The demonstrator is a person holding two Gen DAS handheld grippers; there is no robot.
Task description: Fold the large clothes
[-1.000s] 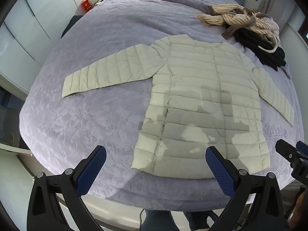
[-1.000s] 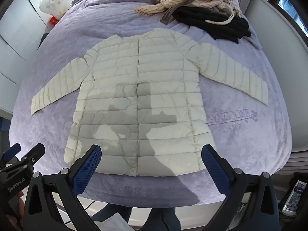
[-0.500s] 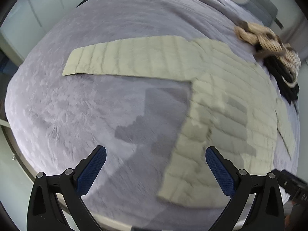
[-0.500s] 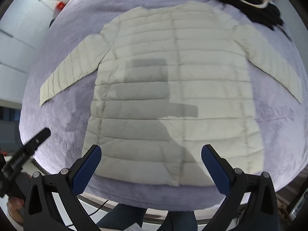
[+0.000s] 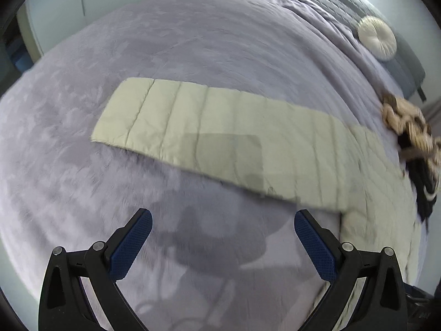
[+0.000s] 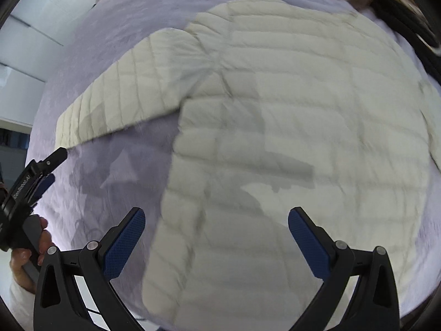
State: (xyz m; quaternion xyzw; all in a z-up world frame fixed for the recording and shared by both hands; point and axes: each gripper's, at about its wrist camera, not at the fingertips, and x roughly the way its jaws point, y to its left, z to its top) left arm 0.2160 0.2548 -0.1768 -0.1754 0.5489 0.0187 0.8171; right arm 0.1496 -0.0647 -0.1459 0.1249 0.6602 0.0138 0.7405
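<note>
Jacket: cream quilted jacket (image 6: 289, 127) flat on the lilac bed (image 5: 220, 41), left sleeve (image 5: 209, 135) outstretched.
Left gripper (image 5: 220, 237): fingers spread, empty, near the sleeve.
Right gripper (image 6: 215, 233): fingers spread, empty, over the hem.

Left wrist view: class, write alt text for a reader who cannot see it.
A pale cream quilted jacket sleeve lies flat and outstretched across a lavender plush bedspread. The open left gripper, with blue-padded black fingers, hovers just short of it, holding nothing. A round white cushion sits far right.
</note>
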